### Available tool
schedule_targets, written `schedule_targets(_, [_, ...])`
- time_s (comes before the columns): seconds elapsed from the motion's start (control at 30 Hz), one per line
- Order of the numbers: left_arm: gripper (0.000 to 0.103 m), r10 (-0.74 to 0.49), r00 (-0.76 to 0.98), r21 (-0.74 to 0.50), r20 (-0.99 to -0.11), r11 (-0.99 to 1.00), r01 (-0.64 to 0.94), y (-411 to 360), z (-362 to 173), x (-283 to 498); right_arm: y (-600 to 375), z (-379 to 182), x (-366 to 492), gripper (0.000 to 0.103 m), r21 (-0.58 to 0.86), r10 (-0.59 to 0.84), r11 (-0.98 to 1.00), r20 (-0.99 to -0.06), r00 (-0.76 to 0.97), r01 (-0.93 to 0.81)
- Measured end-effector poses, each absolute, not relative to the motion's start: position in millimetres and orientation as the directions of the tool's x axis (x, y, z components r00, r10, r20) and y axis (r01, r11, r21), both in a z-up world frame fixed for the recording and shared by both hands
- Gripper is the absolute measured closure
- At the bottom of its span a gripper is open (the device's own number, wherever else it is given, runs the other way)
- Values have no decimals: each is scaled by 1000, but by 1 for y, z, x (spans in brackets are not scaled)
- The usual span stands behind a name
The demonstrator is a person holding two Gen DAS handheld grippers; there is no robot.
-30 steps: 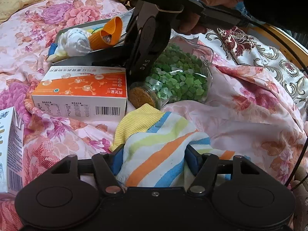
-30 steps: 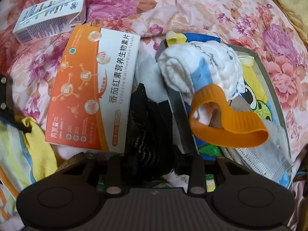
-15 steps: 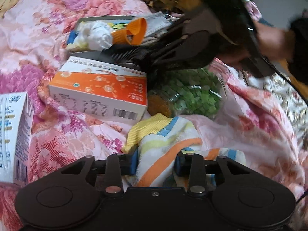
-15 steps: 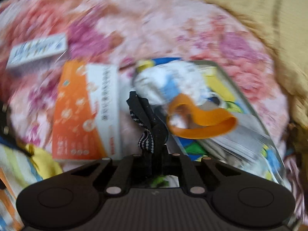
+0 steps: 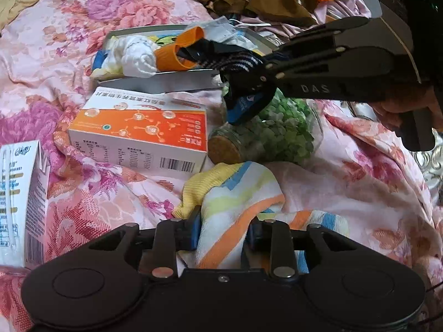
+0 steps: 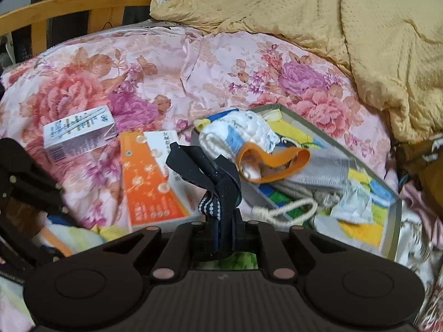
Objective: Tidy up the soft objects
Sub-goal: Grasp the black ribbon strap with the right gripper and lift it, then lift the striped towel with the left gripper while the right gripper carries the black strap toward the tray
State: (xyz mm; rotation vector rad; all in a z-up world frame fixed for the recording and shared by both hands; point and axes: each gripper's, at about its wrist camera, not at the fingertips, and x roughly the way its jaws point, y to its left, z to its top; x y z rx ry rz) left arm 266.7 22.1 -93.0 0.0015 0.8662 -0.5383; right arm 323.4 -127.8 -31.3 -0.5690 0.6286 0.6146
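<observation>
My left gripper [image 5: 223, 231] is shut on a striped towel [image 5: 238, 191] of yellow, blue and orange that lies on the floral bedspread. My right gripper [image 6: 224, 233] is shut on a dark patterned sock [image 6: 213, 177] and holds it up beside the grey tray [image 6: 387, 191]. It also shows in the left wrist view [image 5: 243, 83], with the sock [image 5: 235, 61] reaching over the tray's near wall [image 5: 166, 80]. In the tray lie a white rolled cloth [image 6: 243, 132], an orange band [image 6: 277, 163] and a grey face mask [image 6: 318, 171].
An orange and white medicine box [image 5: 144, 130] lies in front of the tray. A jar of green bits [image 5: 277, 132] lies on its side beside it. A white carton [image 5: 19, 204] is at left. A yellow quilt [image 6: 346, 41] and clothes are behind.
My right gripper has closed on the dark sock and lifted it up off the bed toward the tray. My left gripper has tightened on the striped towel.
</observation>
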Motion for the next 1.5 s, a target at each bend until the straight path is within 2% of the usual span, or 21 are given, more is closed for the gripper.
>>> schedule_targets(0.1, [69, -450, 517, -181, -728, 854, 488, 18, -92, 262, -135, -35, 315, 94, -295, 350, 683, -671, 654, -668])
schedule_targets(0.2, [64, -457, 504, -177, -733, 843, 508, 16, -90, 259, -142, -34, 312, 94, -281, 357, 697, -662, 659, -660])
schedule_targets(0.3, [52, -473, 487, -177, -735, 826, 536, 12, -88, 254, -145, -31, 309, 94, -286, 354, 704, -651, 671, -650])
schedule_targets(0.47, [24, -486, 460, -137, -743, 784, 606, 1, -87, 243, -150, -25, 304, 94, -285, 362, 710, -637, 680, -644])
schedule_targets(0.53, [19, -481, 457, -115, -749, 772, 625, -3, -88, 239, -152, -22, 301, 94, -284, 366, 712, -630, 685, -642])
schedule_targets(0.73, [17, -443, 467, -59, -765, 771, 635, -13, -92, 233, -159, -17, 291, 94, -276, 375, 723, -614, 695, -633])
schedule_targets(0.8, [19, -430, 478, -42, -766, 775, 631, -15, -93, 231, -162, -17, 288, 94, -273, 375, 733, -603, 704, -623])
schedule_targets(0.9, [30, -397, 499, -5, -770, 786, 618, -20, -94, 228, -167, -15, 287, 94, -250, 382, 751, -590, 711, -611])
schedule_targets(1.03, [53, -359, 534, 0, -765, 829, 559, -16, -91, 228, -174, -10, 285, 94, -224, 397, 769, -567, 722, -599])
schedule_targets(1.13, [79, -381, 530, -52, -757, 845, 533, -11, -86, 226, -178, -7, 284, 94, -210, 407, 778, -551, 729, -593])
schedule_targets(1.3, [82, -370, 546, -63, -752, 865, 499, -17, -82, 215, -186, -3, 278, 94, -188, 425, 787, -527, 736, -588])
schedule_targets(1.5, [85, -402, 537, -208, -742, 899, 385, -10, -74, 210, -196, 0, 269, 94, -168, 442, 794, -500, 744, -585])
